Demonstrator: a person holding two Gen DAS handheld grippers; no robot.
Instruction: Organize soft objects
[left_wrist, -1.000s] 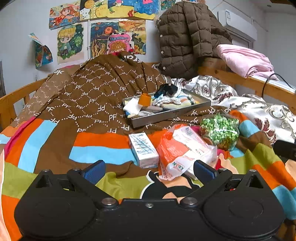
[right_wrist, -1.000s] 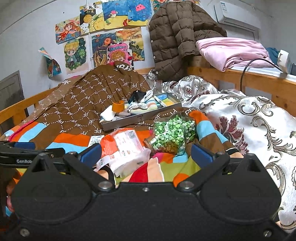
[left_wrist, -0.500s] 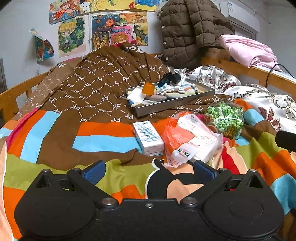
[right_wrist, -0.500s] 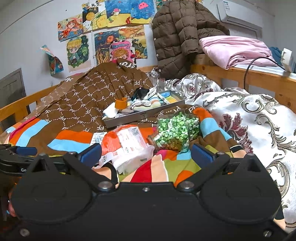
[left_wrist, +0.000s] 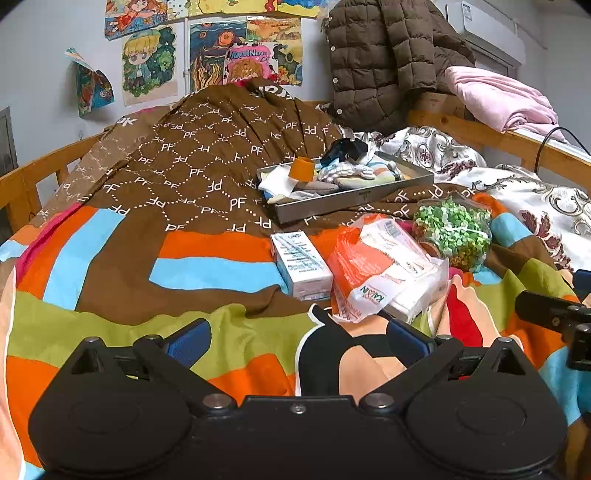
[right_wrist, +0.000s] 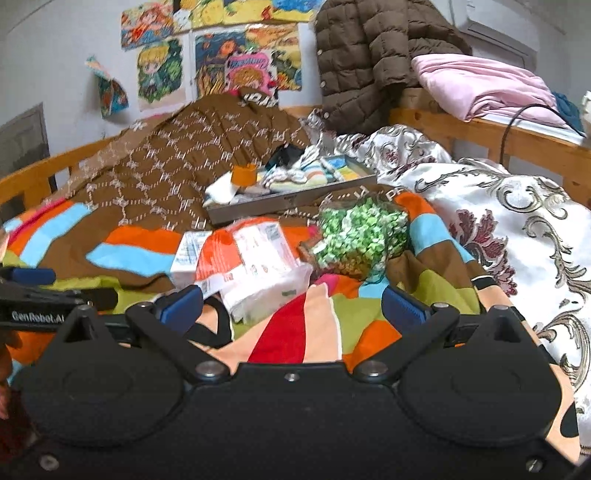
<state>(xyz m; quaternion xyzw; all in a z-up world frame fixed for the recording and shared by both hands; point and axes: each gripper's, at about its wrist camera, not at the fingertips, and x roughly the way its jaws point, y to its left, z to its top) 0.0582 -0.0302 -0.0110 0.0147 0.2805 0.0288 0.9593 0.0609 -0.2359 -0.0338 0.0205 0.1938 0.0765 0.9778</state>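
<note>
Both the left gripper (left_wrist: 299, 338) and the right gripper (right_wrist: 291, 302) are hovering spread wide and empty. The orange packet (left_wrist: 376, 266) is lying on the blanket (left_wrist: 110, 258), near the tray (left_wrist: 354, 197). It seems the reaching step; next, closing on the packet.

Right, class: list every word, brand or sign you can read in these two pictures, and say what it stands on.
"PF", repeated: brown quilt.
"KAISN": orange and white packet, reading unsure.
"MORNING", roughly: pink poster.
"GenRobot.AI": left claw's black body, seen from the right wrist view.
White box: print too small.
Tray front mark: too small.
</note>
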